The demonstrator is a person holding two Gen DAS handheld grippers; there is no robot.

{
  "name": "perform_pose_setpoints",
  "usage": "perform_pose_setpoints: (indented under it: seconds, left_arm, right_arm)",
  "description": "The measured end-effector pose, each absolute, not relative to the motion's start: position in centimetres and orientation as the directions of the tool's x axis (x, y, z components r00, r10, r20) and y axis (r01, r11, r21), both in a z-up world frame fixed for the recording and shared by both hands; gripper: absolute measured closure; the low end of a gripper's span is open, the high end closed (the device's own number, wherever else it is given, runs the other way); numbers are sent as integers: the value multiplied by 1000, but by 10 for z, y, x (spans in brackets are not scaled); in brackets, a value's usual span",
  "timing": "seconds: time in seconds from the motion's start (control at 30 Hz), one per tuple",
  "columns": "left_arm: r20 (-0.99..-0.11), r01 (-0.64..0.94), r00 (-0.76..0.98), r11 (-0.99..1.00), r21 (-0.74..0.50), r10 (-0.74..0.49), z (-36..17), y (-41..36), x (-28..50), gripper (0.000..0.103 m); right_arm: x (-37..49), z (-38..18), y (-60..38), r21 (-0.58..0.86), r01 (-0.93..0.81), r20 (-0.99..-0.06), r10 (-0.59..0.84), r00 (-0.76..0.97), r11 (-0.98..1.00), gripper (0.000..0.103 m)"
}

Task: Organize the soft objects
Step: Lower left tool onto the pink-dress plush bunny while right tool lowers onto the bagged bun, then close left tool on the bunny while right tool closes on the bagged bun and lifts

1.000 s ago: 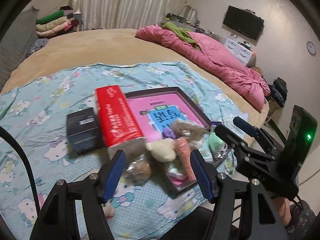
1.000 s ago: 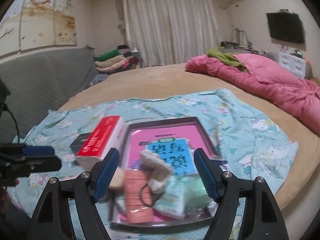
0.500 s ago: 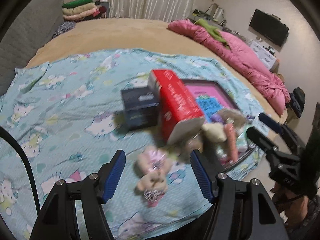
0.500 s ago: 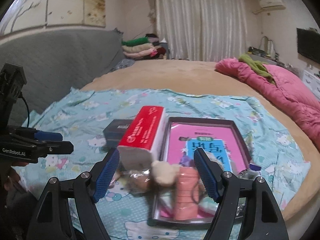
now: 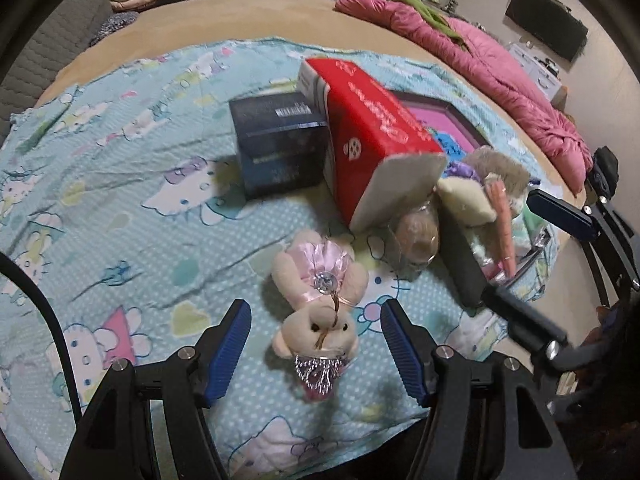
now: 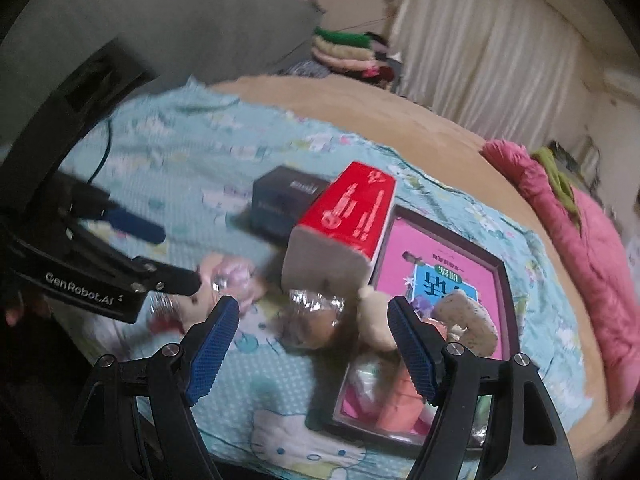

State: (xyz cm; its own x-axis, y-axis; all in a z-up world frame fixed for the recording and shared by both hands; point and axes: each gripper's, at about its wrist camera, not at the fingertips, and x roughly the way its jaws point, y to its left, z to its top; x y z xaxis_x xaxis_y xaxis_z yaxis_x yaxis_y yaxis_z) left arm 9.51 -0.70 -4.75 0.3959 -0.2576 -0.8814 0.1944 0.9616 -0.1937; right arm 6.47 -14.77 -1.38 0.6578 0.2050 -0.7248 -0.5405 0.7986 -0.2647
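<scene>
Red box and dark box set on bedsheet beyond plush bunny, left tongs held open astride bunny untouched, right tongs held open, empty, above wrapped toy.

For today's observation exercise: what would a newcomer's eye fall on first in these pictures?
Probably the red tissue pack, tilted against the dark box mid-sheet. Next, the pink-dressed plush bunny lying alone on the cartoon sheet, framed by the open left gripper. Beyond, a pink quilt is heaped.
</scene>
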Motion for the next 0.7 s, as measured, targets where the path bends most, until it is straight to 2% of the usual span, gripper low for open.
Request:
perform_pose_setpoints:
  seconds: [0.3,0.47,0.53,0.6,0.67,0.7]
  left_arm:
    - [-919,176,319,967,-185,-234,-84,-13,113,36]
    - [-919,184,293,959,-215,-263,-96,-14,117,37]
    - [-916,191,289,954,-229,-278,-98,-15,118,41]
    - [-907,196,287,945,-260,-309,-98,-13,120,53]
    - [-897,194,283,936,-293,-340,-99,-11,120,56]
    - [-895,197,281,933,-300,-347,-99,-9,120,56]
  right_arm:
    - [82,-42,-136,-332,-605,-763,171,623,723,25]
    - [93,-56,-129,-386,-622,-772,131,623,681,26]
    - [95,-61,-124,-409,-629,-771,118,626,661,30]
    - [97,-65,-118,-424,-640,-772,114,625,640,32]
    - [101,-72,-113,-450,-643,-771,93,630,620,36]
    - [104,-75,-111,-460,-642,-773,79,630,613,41]
